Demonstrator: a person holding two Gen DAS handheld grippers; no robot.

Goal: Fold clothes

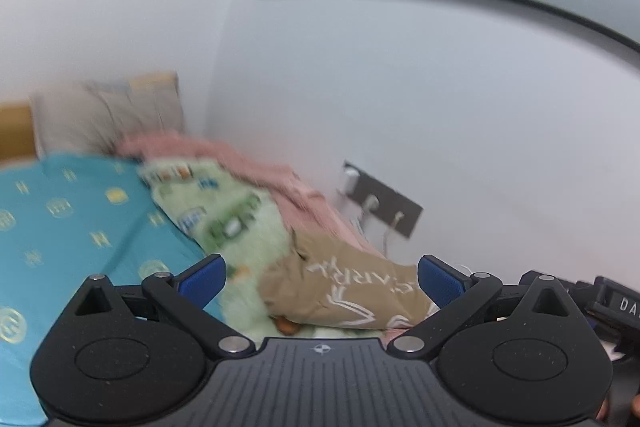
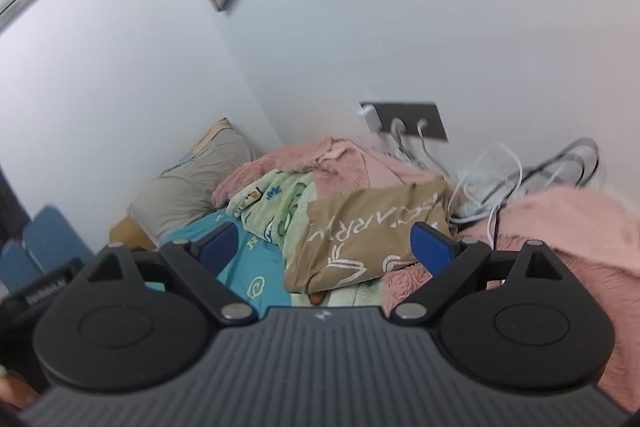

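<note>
The tan garment with white lettering is what we are after. It lies crumpled on the bed, on top of the pale green printed blanket, with a pink fluffy blanket to its right and more pink fleece behind it, close to the wall. In the left wrist view the same tan garment sits straight ahead between the blue pads, still some way off.

Our left gripper has its fingers spread wide and grasping nothing. Our right gripper is the same: fingers released, nothing between them. Both hover above the bedding, apart from the cloth.

We judge the fold has not begun; we are at the approach, before the first pick-up. The garment is bunched, so the next move calls for bringing both grippers down onto it, finding two separate edges or corners, and lifting it clear to spread it on the teal sheet, which offers flat room to the left.

We should pinch only the tan cloth, not the green blanket beneath. The tangle of cables under the wall socket plate lies just beside the garment's far right corner, so our right gripper must stay off them.
</note>
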